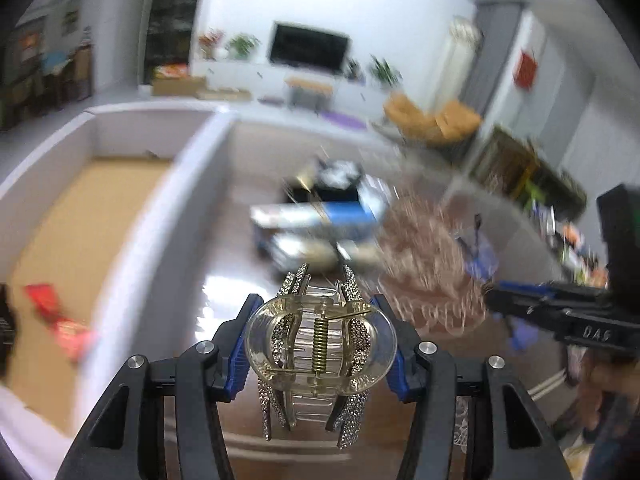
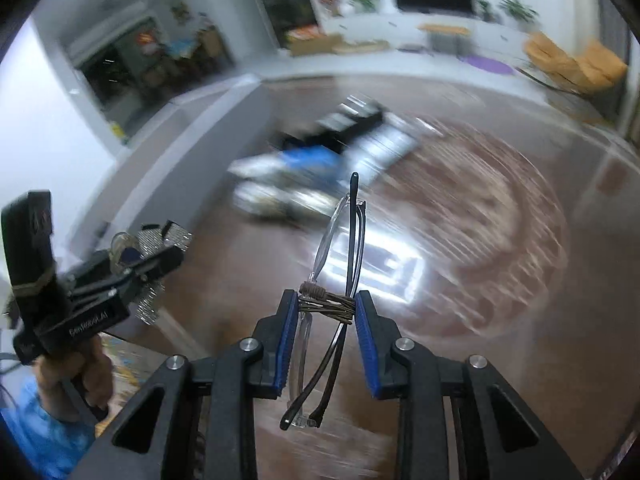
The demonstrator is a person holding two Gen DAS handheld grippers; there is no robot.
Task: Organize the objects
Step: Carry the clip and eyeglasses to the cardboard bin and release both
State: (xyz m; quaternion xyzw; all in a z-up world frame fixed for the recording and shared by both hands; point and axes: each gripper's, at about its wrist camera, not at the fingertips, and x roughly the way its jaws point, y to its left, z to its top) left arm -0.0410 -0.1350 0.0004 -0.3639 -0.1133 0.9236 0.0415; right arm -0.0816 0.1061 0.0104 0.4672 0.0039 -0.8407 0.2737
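Red wrapper (image 1: pixel 60 320) (left view only)

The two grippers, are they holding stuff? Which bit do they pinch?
Yes. The left gripper pinches a clear rhinestone hair claw by its sides, near the spring. The right gripper pinches folded eyeglasses near the hinge end.

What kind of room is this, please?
Probably a home living room: a wall-mounted television above a white cabinet, potted plants beside it, and an orange armchair.
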